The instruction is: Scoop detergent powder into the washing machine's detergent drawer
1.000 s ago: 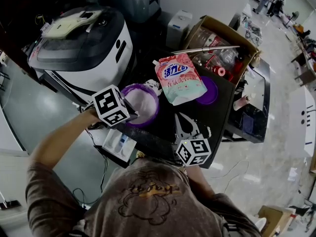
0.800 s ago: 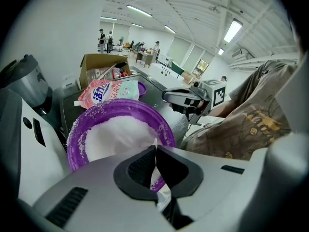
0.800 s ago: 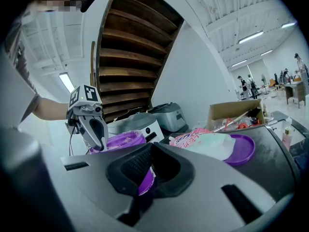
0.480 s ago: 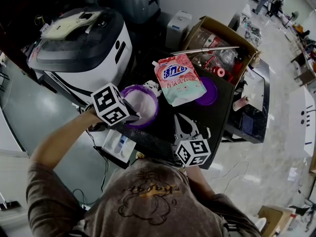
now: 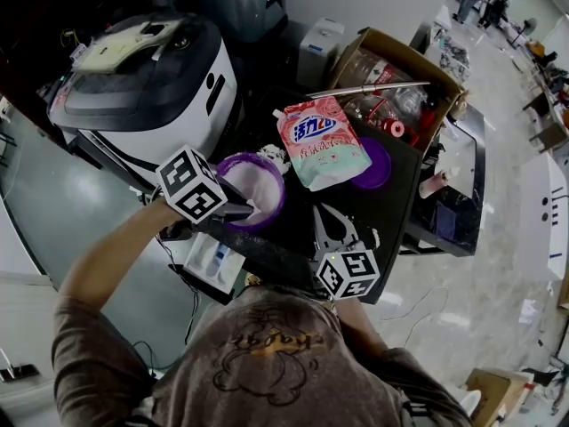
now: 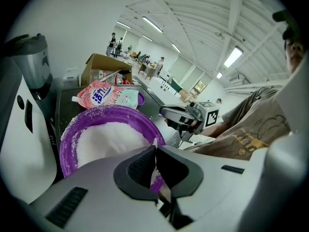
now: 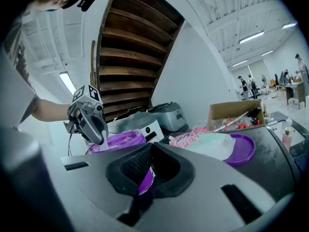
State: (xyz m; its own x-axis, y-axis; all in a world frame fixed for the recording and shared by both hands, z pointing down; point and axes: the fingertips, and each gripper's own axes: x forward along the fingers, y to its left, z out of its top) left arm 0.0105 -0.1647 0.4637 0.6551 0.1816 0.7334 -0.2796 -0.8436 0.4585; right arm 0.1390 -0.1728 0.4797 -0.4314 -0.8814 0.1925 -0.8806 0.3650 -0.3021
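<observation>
A purple bowl (image 5: pixel 263 169) of white detergent powder (image 6: pixel 108 138) stands on the dark table next to a pink detergent pouch (image 5: pixel 322 140). My left gripper (image 5: pixel 252 209) is at the bowl's near rim, shut on a thin white scoop (image 7: pixel 103 140) whose tip dips into the powder. In the left gripper view the scoop shows only as a white sliver between the jaws. My right gripper (image 5: pixel 326 213) rests on the table right of the bowl, apart from it, shut with nothing held. The white washing machine (image 5: pixel 151 78) stands at the left, with a white drawer (image 5: pixel 212 258) below the table's edge.
A purple lid (image 5: pixel 382 163) lies partly under the pouch. A cardboard box (image 5: pixel 400 78) with bottles and a metal rod sits at the table's far end. A grey appliance (image 5: pixel 320 47) stands behind the table. People stand far off in the hall.
My left gripper has shifted a little to the left and tilted, with the scoop still at the bowl. The right gripper has not moved.
</observation>
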